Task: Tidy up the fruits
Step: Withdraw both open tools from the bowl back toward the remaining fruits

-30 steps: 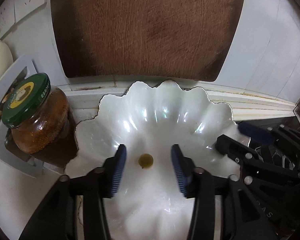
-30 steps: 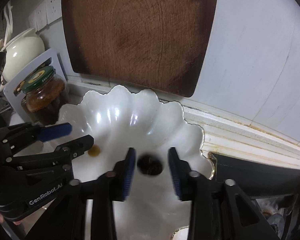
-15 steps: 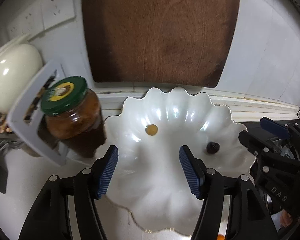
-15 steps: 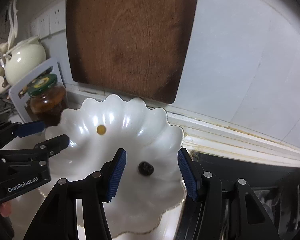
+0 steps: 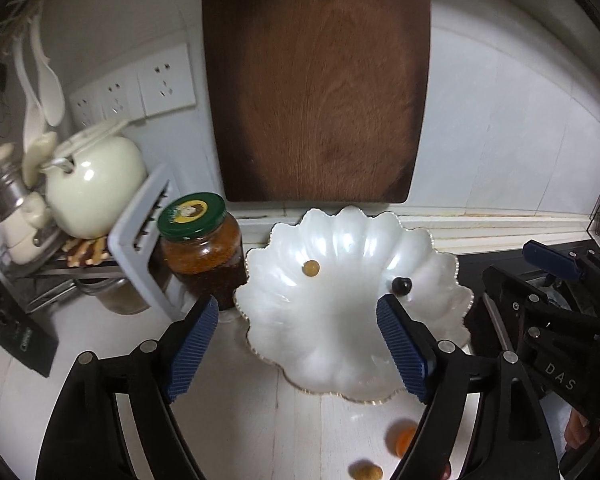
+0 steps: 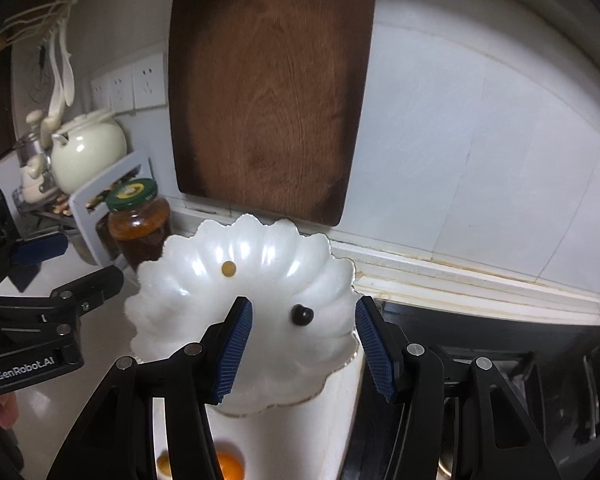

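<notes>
A white scalloped plate [image 5: 340, 344] [image 6: 180, 320] sits on the counter below a wooden board. In it lie a small yellow fruit [image 5: 311, 268] [image 6: 228, 268] and a small dark fruit [image 5: 401, 286] [image 6: 302, 313]. My left gripper [image 5: 296, 348] is open and empty, held above the plate's near edge. My right gripper [image 6: 304, 344] is open and empty, held above the plate near the dark fruit. Two orange fruits [image 5: 404, 440] [image 5: 366, 471] lie on the counter in front of the plate; an orange fruit shows in the right wrist view [image 6: 228, 464].
A wooden cutting board [image 5: 316, 80] leans on the tiled wall. A green-lidded jar [image 5: 202, 248] stands left of the plate, by a grey slicer [image 5: 140, 240] and a cream teapot [image 5: 96, 188]. A dark stove [image 6: 500, 344] lies to the right.
Both grippers opened, let the yellow and dark fruits go into the plate, and drew back and up. The orange fruits on the counter came into view.
</notes>
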Demonstrator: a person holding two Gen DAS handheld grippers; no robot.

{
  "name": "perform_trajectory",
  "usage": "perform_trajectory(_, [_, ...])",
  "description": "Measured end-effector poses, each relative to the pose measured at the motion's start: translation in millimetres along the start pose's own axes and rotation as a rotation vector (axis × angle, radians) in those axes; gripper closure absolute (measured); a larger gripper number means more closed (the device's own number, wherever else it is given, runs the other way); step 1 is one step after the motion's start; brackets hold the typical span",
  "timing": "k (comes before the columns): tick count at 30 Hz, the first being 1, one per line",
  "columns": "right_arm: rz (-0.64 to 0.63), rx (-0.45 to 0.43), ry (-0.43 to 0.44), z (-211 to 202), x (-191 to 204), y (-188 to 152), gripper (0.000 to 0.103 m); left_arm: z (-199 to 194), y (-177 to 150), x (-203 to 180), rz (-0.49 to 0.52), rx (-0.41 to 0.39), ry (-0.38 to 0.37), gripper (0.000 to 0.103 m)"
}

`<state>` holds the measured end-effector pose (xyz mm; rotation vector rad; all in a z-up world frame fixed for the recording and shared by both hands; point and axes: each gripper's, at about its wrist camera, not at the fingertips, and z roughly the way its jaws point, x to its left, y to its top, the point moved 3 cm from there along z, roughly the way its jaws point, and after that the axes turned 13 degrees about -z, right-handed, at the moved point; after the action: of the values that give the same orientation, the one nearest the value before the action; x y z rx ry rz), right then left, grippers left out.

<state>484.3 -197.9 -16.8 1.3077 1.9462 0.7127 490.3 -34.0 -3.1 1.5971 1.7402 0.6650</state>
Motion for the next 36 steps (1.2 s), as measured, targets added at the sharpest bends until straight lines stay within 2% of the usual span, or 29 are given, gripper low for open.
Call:
perform_trajectory(16, [-0.012, -0.112, -0.012, -91, 12, -21, 0.048, -101, -33, 10, -0.018, -0.105, -0.008, 0.013])
perform_trajectory(24, [-0.004, -0.146, -0.010, -126, 17, -38, 0.048, -133, -59, 10, -0.008, -0.131, -0.008, 0.013])
perform_trajectory(26, [-0.003, -0.146, -0.010, -132, 19, -44, 0.043, -141, -65, 8, -0.002, -0.143, 0.000, 0.013])
perform_trajectory(36, [0.003, -0.159, 0.006, -162, 28, -73, 0.043, -176, -90, 8, 0.013, -0.173, -0.001, 0.013])
